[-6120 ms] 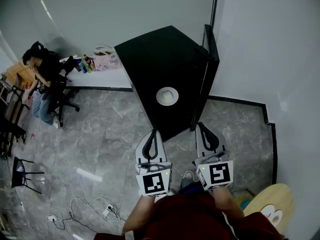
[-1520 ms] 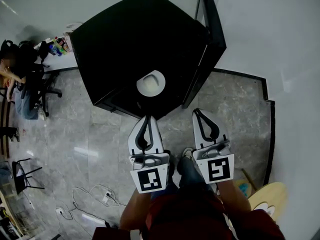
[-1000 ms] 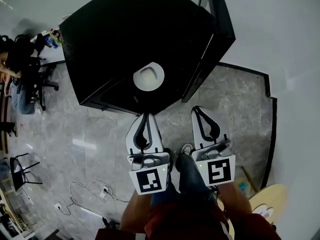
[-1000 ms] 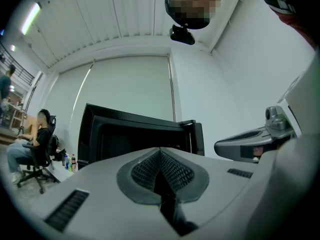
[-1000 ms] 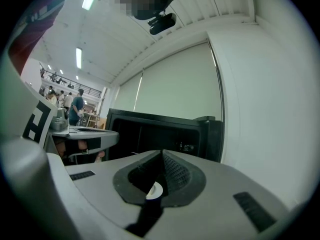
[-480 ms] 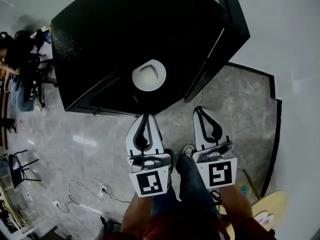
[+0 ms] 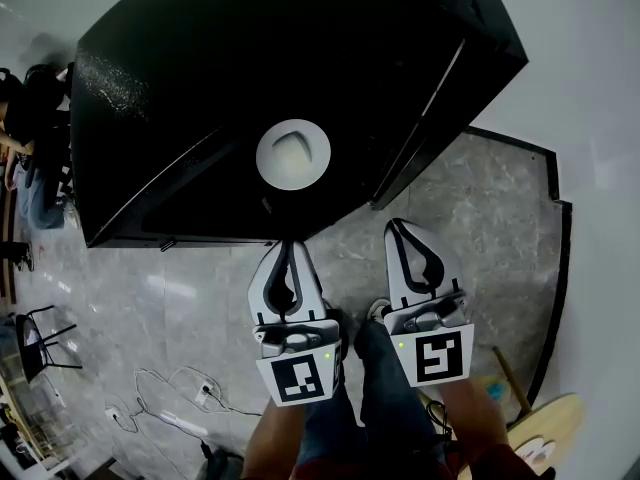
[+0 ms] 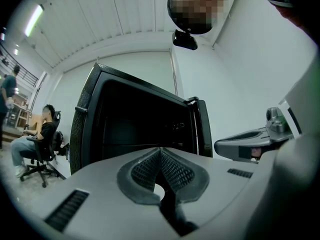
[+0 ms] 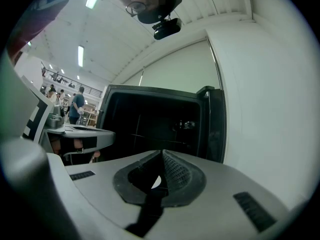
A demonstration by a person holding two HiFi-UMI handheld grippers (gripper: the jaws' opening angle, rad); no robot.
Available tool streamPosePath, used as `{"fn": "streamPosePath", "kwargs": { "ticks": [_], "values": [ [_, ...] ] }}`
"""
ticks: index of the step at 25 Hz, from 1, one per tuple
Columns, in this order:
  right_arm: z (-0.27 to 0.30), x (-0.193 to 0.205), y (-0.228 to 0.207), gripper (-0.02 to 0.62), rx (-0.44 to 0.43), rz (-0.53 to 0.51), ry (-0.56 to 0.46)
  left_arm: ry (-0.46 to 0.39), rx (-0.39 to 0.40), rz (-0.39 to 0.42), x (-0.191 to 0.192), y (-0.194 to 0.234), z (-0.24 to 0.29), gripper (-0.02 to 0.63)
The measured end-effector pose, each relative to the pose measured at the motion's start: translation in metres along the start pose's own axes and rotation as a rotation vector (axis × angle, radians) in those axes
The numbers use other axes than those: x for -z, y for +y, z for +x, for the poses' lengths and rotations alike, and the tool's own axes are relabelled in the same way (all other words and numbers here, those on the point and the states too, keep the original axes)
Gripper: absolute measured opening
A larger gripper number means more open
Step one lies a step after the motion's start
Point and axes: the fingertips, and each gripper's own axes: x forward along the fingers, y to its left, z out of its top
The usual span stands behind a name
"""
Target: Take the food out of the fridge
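Grey-white plastic formed both tools, held side by side nearest the body, above the person's blue-jeaned legs (image 7: 385, 398). The left gripper (image 7: 287, 248) had its ribbed black pads (image 8: 145, 171) pressed tip to tip with nothing between them. The right gripper (image 7: 401, 228) was likewise closed to the tips and carried nothing. Both pointed toward twelve o'clock over the grey marble-patterned floor (image 7: 190, 288).

Just beyond their tips stood the black box-shaped fridge (image 7: 200, 78). Its black door (image 7: 445, 88) was swung open at about one o'clock of the right gripper. A round white dish (image 7: 293, 155) sat on the fridge's top, at twelve o'clock of the left gripper. Both gripper views looked into the open cavity, which was dark. Thin shelf lines and a small glint showed deep inside, but the food itself could not be made out; presumably it lay on a shelf within.

The step in hand looked like the approach to the opening. To do it well, the jaws would best be parted before crossing the threshold, since closed tips can only push things. The tools should be held level at shelf height and enter mid-opening, with the right one kept off the door's edge at its three o'clock. The dish on top needed no touching. With so dark an interior, it seemed wise to find the food before reaching. One gripper could then take it while the other steadied it.
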Motion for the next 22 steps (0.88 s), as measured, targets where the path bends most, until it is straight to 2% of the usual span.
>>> {"fn": "streamPosePath", "kwargs": {
  "ticks": [11,22],
  "values": [
    [0.017,0.051,0.004,0.025,-0.007,0.009,0.017,0.029,-0.014,-0.002,0.055,0.007,0.007,0.014],
    [0.028,0.09,0.014,0.025,-0.019,-0.001,0.029,0.041,-0.035,-0.013,0.091,0.011,0.014,0.014]
  ]
}}
